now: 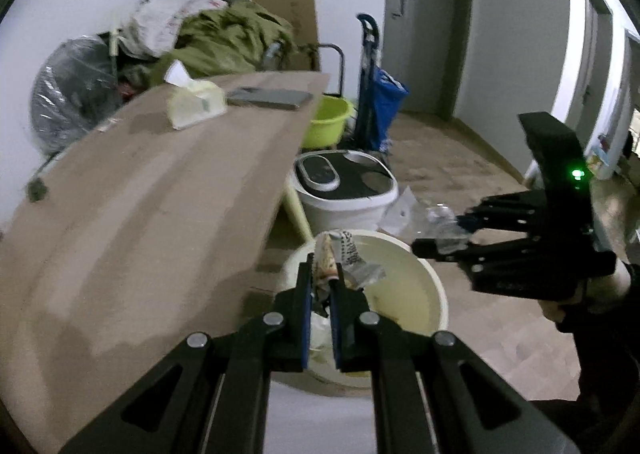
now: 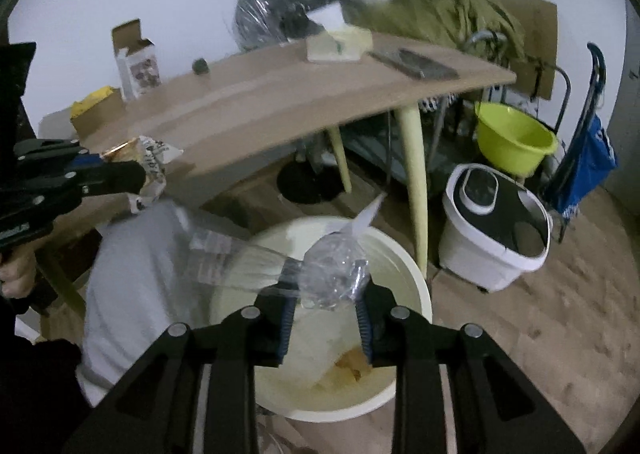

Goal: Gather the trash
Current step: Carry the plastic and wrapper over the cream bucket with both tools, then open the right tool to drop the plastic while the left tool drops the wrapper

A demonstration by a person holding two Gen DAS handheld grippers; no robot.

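My left gripper (image 1: 321,274) sits just off the table's (image 1: 160,182) long edge, over the near rim of the cream bucket (image 1: 420,294); its fingers are clamped on a crumpled printed wrapper (image 1: 334,254) that sticks up past the tips. My right gripper (image 2: 326,294) hangs above the same bucket (image 2: 408,278), jaws pinching a crushed clear plastic bottle (image 2: 332,274) with film trailing off to the left. In the left view the right gripper (image 1: 440,244) is near, well right of the wrapper, with open plank floor (image 1: 460,158) beyond it. Bucket holds some brownish scraps (image 2: 352,368) at the bottom. On its far side a white lidded tub (image 2: 496,238) stands beside a table leg (image 2: 414,182), and a lime-green basin (image 2: 516,138) behind that. Tabletop carries a tissue pack (image 1: 196,104), a dark flat phone-like slab (image 1: 270,97), an opened small carton (image 2: 138,66). Against the white wall: olive cloth heap (image 1: 232,38), wrapped fan (image 1: 72,90), blue trolley bag (image 1: 384,102).
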